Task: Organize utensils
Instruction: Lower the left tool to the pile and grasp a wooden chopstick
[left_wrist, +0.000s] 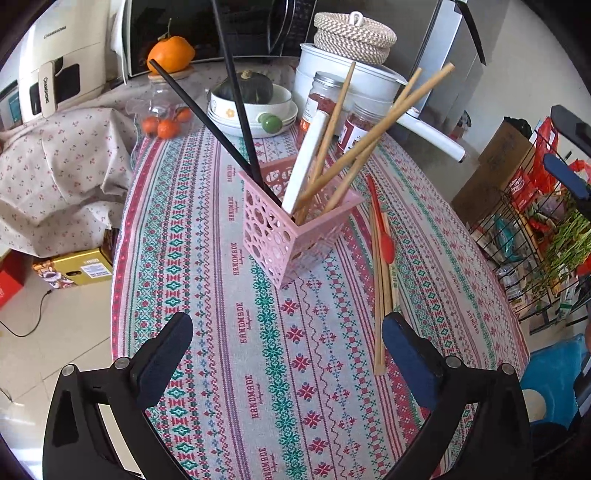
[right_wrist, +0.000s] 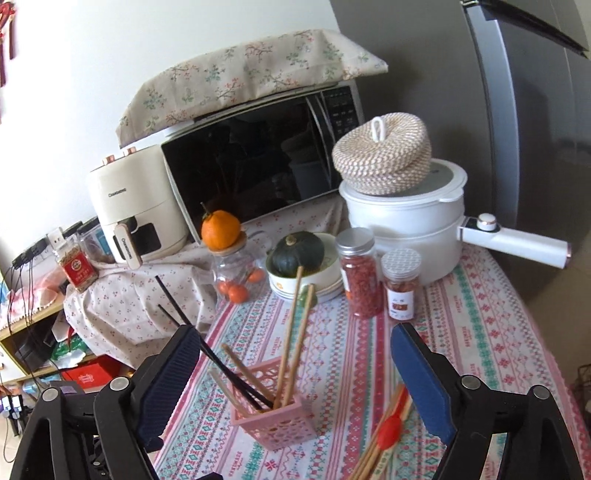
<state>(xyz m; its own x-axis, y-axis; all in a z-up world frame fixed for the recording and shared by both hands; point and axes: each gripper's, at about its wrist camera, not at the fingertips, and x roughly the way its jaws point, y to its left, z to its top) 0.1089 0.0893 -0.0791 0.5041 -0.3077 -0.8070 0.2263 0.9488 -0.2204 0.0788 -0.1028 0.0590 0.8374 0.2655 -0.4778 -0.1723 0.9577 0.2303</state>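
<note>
A pink perforated holder (left_wrist: 295, 232) stands on the patterned tablecloth (left_wrist: 229, 350). It holds two black chopsticks (left_wrist: 236, 107), several wooden chopsticks (left_wrist: 369, 140) and a white utensil handle (left_wrist: 304, 166). To its right, loose wooden chopsticks (left_wrist: 380, 295) and a small red spoon (left_wrist: 384, 236) lie on the cloth. My left gripper (left_wrist: 286, 354) is open and empty above the cloth, in front of the holder. My right gripper (right_wrist: 295, 373) is open and empty, hovering over the holder (right_wrist: 275, 417); the red spoon (right_wrist: 388, 430) and loose chopsticks (right_wrist: 373, 454) lie below its right finger.
Behind the holder stand two red-filled jars (right_wrist: 360, 273), a bowl with a dark squash (right_wrist: 297, 254), a glass jar topped by an orange (right_wrist: 221, 230), a white pot (right_wrist: 406, 214), a microwave (right_wrist: 258, 162). A wire basket (left_wrist: 535, 229) stands off the table's right edge.
</note>
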